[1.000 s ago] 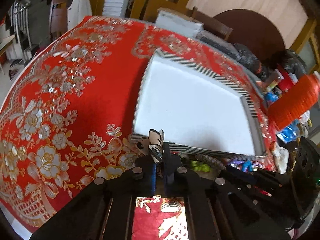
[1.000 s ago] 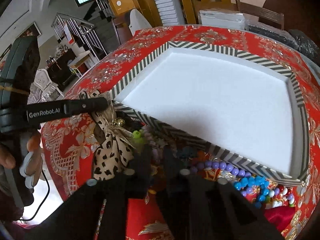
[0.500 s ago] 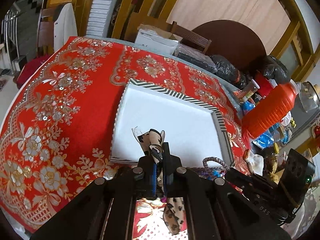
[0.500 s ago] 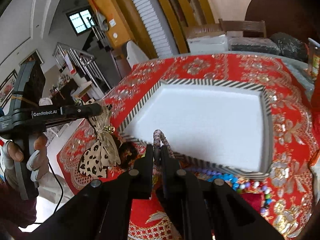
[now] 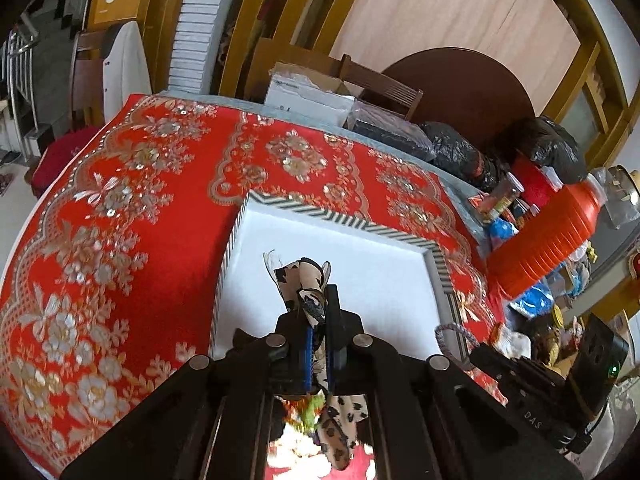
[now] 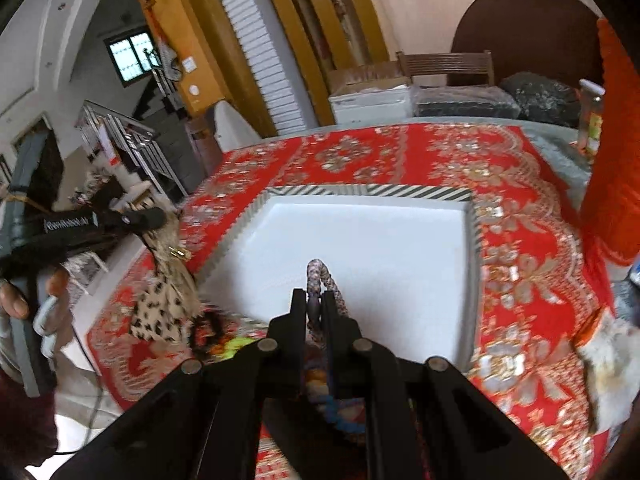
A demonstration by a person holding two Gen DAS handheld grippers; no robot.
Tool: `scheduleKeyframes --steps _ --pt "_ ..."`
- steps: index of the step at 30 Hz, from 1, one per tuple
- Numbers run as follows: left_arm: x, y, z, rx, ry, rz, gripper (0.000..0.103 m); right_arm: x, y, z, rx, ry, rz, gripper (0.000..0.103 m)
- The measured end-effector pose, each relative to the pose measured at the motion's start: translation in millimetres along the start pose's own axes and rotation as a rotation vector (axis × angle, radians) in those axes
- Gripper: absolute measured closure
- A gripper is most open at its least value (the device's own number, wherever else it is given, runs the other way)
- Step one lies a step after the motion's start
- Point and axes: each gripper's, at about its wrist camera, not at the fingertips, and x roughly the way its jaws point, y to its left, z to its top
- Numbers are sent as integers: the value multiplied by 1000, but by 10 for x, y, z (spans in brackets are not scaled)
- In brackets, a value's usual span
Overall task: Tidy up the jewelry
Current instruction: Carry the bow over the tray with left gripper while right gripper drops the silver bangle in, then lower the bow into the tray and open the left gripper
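My left gripper (image 5: 316, 308) is shut on a leopard-print fabric bow (image 5: 306, 284) and holds it in the air over the near left part of the white tray (image 5: 360, 264). The bow hangs from that gripper in the right wrist view (image 6: 166, 304). My right gripper (image 6: 316, 304) is shut on a beaded necklace loop (image 6: 320, 274), lifted above the near edge of the white tray (image 6: 380, 248); more beads hang below the fingers. The loop shows at the tray's near right corner in the left wrist view (image 5: 450, 332).
The tray has a black-and-white striped rim (image 5: 352, 222) and sits on a red floral tablecloth (image 5: 120, 216). An orange ribbed bottle (image 5: 548, 236) and clutter stand at the right. Loose jewelry (image 6: 216, 340) lies near the tray's front left corner.
Both grippers have risen higher above the table with their loads; the bow and the necklace hang clear of the pile, and the tray looks farther away.
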Motion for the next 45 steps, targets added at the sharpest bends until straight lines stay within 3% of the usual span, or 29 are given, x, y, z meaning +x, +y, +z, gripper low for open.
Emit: scheduleKeyframes --steps 6,14,19,23,26,28,38,45 --pt "433 108 105 -31 53 -8 103 193 -138 84 -56 27 -119 96" --pt "959 385 17 -59 149 55 103 545 -279 32 -139 116 -275 96" --pt "1031 455 1 -61 138 68 103 837 -396 -97 -99 217 -233 96" --pt "1016 465 15 -52 125 73 88 921 -501 -133 -24 253 -205 94" --pt "940 450 21 -51 108 56 79 858 -570 -112 49 237 -164 82" --pt "859 429 27 -44 84 61 76 786 -596 -106 86 215 -144 67" --pt "593 156 -103 65 20 118 75 568 -428 -123 101 164 -125 65" --pt "482 -23 -283 114 -4 147 75 362 -200 -161 65 127 -138 56"
